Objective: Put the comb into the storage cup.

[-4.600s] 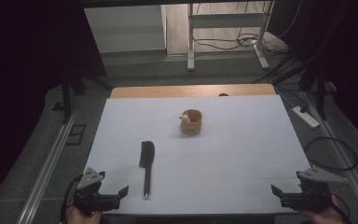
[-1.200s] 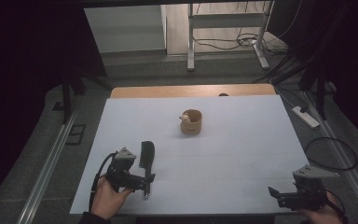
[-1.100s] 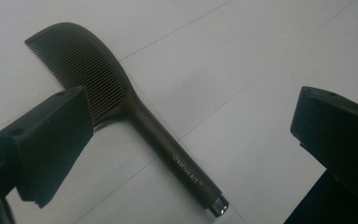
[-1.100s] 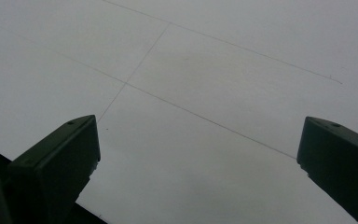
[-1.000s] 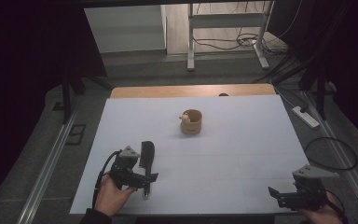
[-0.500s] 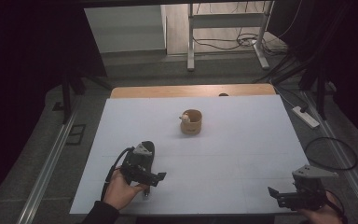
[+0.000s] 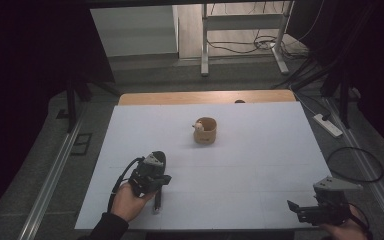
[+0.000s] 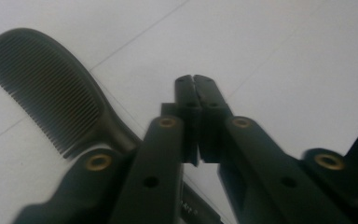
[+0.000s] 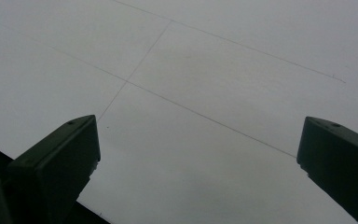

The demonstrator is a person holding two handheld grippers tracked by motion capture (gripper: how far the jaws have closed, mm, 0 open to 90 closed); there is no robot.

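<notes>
Here, left tool (image 8: 195,84) lowered over the handle of the black comb (image 8: 51,88), near the front left of the white bench (image 7: 260,150). Jaws just closed, tips meeting with nothing visible between them. Comb lying flat, toothed head out to one side of the jaws in the left gripper view, handle passing underneath them instead of between the pads; apparently a closure on air, though the lowest part of the handle hidden behind the jaws. Right tool (image 7: 292,206) resting at the front right corner of the bench, jaws wide and empty, bare surface ahead of it. Small wooden cup (image 7: 205,131) upright near the bench centre, well apart from both tools.

Step in hand, by this reading: picking up the comb. For a sound grasp:
- reopen the left tool before any lift;
- set the jaws astride the handle, one pad on each long edge, tips down to the bench surface;
- choose the handle near the head, not the teeth, for balance;
- close squarely across the handle, then lift straight up, keeping the comb level.
</notes>
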